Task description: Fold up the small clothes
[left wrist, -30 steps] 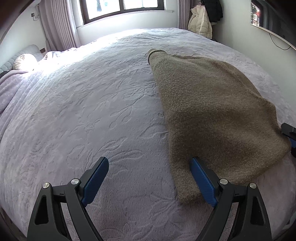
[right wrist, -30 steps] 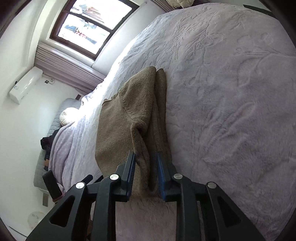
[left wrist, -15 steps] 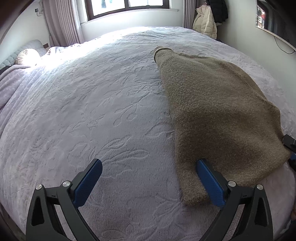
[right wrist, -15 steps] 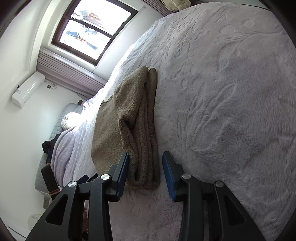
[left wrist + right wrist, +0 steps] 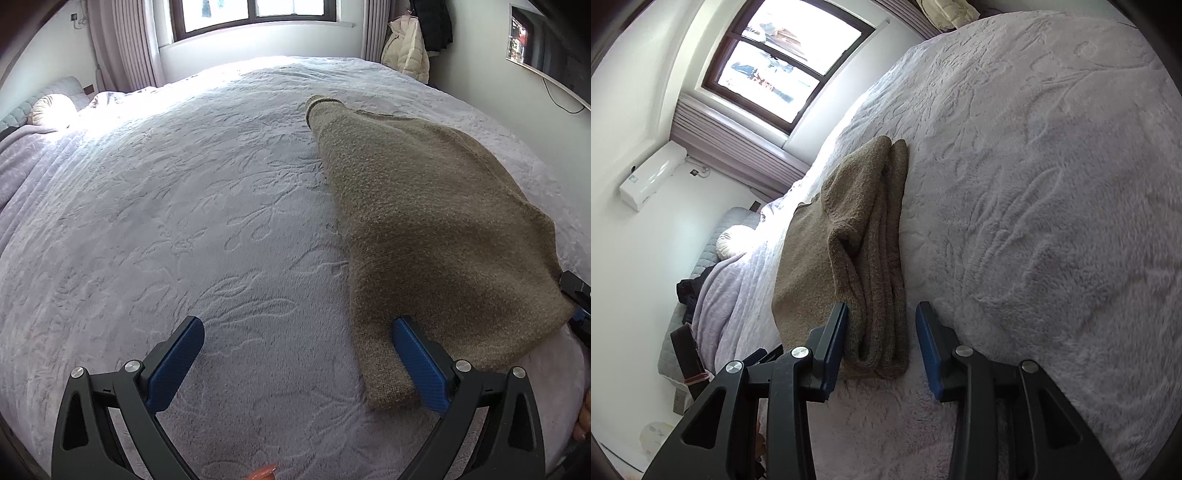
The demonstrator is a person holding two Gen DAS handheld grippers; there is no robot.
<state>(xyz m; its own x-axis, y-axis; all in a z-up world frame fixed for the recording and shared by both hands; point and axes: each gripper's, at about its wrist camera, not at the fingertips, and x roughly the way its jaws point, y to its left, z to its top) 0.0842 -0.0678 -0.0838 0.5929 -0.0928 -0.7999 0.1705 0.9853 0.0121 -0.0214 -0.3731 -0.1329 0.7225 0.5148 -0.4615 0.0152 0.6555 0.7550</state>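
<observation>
An olive-brown knitted sweater (image 5: 436,229) lies folded lengthwise on the lilac bed cover (image 5: 184,206). My left gripper (image 5: 295,362) is open and empty, with its right finger resting against the sweater's near left corner. In the right wrist view the sweater (image 5: 871,258) shows as a stack of folded layers. My right gripper (image 5: 882,350) is open, its fingers standing on either side of the near end of the stack without pinching it. The right gripper's tip shows at the far right edge of the left wrist view (image 5: 578,295).
The bed cover (image 5: 1052,184) spreads wide to the left of and beyond the sweater. A pillow (image 5: 51,110) lies at the headboard. A window (image 5: 258,11) and curtains are behind the bed. Jackets (image 5: 406,51) hang at the back right.
My right gripper has opened and let go of the sweater's folded end, which now rests on the bed. My left gripper has drawn back slightly, staying open.
</observation>
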